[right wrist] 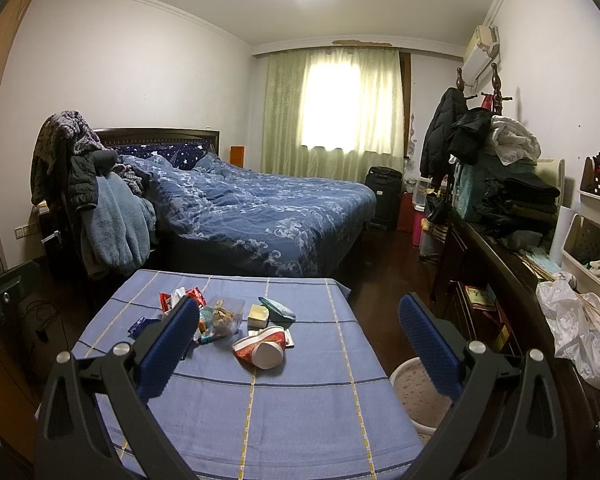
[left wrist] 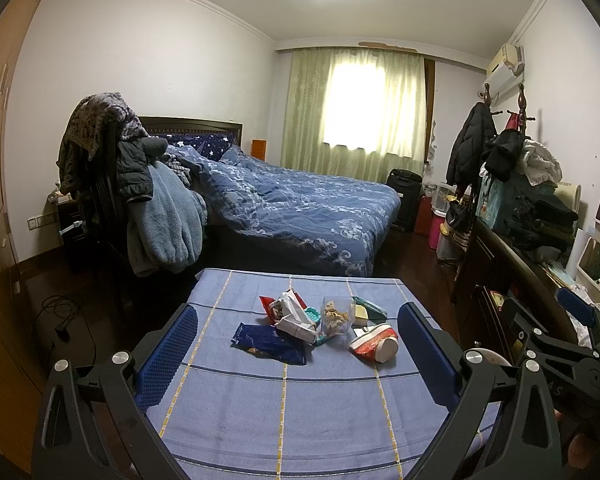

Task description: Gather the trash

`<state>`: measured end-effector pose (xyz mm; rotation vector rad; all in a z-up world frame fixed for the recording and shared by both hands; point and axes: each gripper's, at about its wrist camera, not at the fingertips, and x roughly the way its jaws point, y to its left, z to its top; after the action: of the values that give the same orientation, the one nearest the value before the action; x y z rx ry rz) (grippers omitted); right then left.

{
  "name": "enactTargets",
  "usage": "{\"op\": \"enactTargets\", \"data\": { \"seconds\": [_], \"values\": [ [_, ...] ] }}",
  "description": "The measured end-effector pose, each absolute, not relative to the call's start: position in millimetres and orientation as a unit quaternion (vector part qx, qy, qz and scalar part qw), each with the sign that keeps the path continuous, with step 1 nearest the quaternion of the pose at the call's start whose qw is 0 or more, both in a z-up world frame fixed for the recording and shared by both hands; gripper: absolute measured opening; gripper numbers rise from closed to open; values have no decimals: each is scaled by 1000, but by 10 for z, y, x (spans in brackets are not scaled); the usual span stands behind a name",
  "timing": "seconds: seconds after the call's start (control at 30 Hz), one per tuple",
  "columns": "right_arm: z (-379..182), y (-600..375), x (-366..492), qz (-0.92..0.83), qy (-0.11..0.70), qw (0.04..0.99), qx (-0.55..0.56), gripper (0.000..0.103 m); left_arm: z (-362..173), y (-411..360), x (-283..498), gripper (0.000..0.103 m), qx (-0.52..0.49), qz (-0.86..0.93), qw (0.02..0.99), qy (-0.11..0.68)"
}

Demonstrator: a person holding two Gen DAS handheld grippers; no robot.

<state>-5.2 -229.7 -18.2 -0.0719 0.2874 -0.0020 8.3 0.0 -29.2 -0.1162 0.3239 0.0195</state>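
Observation:
A pile of trash lies on the blue checked tablecloth [left wrist: 260, 408]: a dark blue wrapper [left wrist: 266, 343], a crumpled white and red wrapper [left wrist: 290, 312], a clear bag of scraps [left wrist: 334, 316], a green packet [left wrist: 370, 307] and a tipped red paper cup [left wrist: 374, 344]. My left gripper [left wrist: 298, 344] is open and empty, its jaws wide either side of the pile, above the table. My right gripper [right wrist: 300, 336] is open and empty, above the table's right part; the cup [right wrist: 260, 348] lies between its jaws. A round waste bin [right wrist: 420, 396] stands by the table's right edge.
A bed [left wrist: 292, 208] with a blue duvet stands behind the table. A chair draped with clothes [left wrist: 140, 184] is at the left. A dark dresser [right wrist: 500, 280] heaped with clothes and a white plastic bag [right wrist: 580, 328] runs along the right.

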Motion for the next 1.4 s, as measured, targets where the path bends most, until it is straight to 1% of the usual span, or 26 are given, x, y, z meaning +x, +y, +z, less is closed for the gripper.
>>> {"op": "enactTargets", "data": {
  "seconds": [1.17, 1.27, 1.4],
  "values": [
    [-201, -2283, -46, 0, 145, 989, -36, 100, -310, -4, 138, 99, -56, 10, 984, 166],
    [-254, -2310, -42, 1, 149, 988, -37, 100, -507, -49, 134, 99, -55, 10, 984, 169],
    [-270, -2326, -13, 1, 156, 987, -37, 100, -576, -90, 94, 99, -54, 10, 983, 174]
  ]
}}
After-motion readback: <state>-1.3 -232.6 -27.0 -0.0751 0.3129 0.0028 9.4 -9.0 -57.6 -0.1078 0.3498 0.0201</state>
